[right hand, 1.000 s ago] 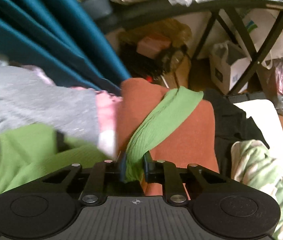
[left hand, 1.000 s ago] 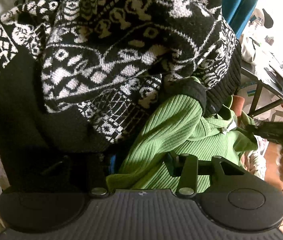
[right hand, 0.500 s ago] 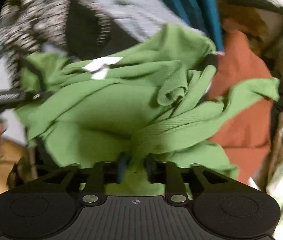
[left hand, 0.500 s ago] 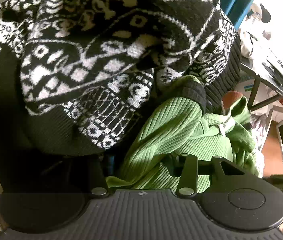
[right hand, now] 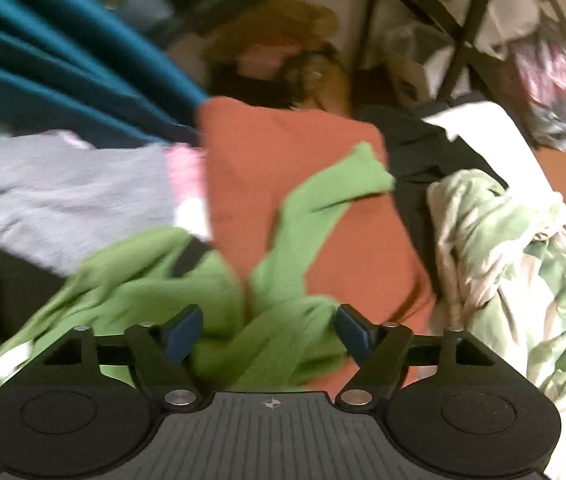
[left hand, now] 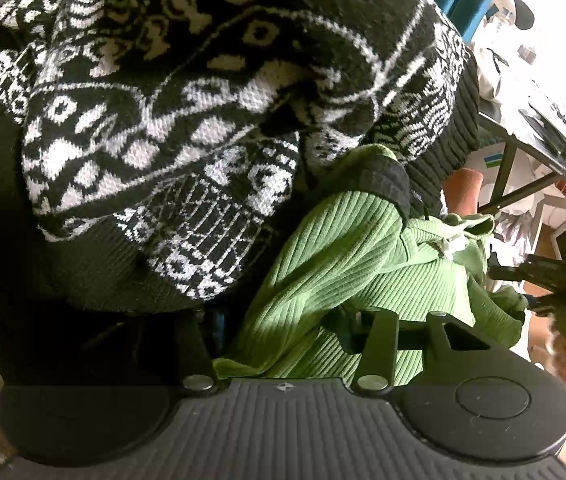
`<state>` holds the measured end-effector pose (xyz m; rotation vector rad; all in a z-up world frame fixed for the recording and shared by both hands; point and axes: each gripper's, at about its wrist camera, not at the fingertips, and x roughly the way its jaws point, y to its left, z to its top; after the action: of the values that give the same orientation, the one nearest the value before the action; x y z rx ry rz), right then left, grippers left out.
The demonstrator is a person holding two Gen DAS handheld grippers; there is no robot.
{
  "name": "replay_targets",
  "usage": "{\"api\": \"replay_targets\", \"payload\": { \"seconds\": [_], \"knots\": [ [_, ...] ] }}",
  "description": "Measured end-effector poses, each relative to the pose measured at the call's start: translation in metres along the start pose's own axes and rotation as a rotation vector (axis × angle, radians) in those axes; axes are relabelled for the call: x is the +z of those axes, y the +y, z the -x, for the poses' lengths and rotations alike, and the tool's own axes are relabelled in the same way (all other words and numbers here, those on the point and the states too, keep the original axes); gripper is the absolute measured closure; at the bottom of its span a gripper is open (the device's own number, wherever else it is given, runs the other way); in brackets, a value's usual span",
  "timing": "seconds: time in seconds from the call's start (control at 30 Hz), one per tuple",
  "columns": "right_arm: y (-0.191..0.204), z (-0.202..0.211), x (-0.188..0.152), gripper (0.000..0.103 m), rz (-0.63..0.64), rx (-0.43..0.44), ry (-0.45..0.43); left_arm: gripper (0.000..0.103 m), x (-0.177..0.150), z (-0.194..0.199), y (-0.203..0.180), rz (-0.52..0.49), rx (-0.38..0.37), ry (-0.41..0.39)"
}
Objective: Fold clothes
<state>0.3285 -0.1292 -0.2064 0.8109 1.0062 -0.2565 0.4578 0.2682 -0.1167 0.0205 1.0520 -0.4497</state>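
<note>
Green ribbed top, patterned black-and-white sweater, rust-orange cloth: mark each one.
green ribbed top [left hand: 347, 268]: left wrist view, on its ribbed sleeve.
patterned black-and-white sweater [left hand: 171, 120]: left wrist view, on the knitted pattern.
rust-orange cloth [right hand: 275, 160]: right wrist view, on its flat upper part.

No readable text

The small white label [right hand: 11, 362] on the green ribbed top [right hand: 155, 280] is blurred; nothing printed on it can be made out.
</note>
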Motion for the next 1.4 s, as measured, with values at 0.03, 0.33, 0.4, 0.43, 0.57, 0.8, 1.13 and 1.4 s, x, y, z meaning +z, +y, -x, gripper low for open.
{"api": "replay_targets", "payload": {
  "seconds": [0.03,0.33,0.4,0.43,0.57,0.8,1.13,1.4],
  "knots": [
    [-0.002,-0.01,0.001,0.026,-0.007,-0.024,0.01,0.053,-0.001,0.0,-0.002,-0.005,0.003,0.0],
    [0.021,-0.03,-0.015,0.094,0.121,-0.035,0.01,0.052,-0.002,-0.005,-0.007,0.0,0.005,-0.003],
    [0.033,-0.017,-0.023,0.095,0.168,-0.004,0.003,0.052,-0.001,-0.006,-0.007,0.008,-0.003,-0.003],
    [0.04,-0.009,-0.027,0.095,0.181,0.032,0.0,0.052,-0.001,-0.005,-0.005,0.009,-0.006,-0.002],
    [0.068,0.026,-0.041,0.096,0.208,0.224,-0.013,0.049,-0.003,0.003,0.005,0.008,-0.025,0.0],
    [0.126,0.045,-0.071,0.095,0.39,0.448,0.034,0.046,-0.002,0.006,0.013,0.01,-0.063,0.007],
    [0.123,-0.003,-0.091,0.075,0.29,0.367,0.112,0.043,-0.003,0.012,0.019,-0.027,-0.089,0.011],
    [0.117,0.068,-0.087,0.044,0.322,0.369,-0.054,0.039,-0.006,0.011,0.02,-0.014,-0.11,0.003]
  ]
}}
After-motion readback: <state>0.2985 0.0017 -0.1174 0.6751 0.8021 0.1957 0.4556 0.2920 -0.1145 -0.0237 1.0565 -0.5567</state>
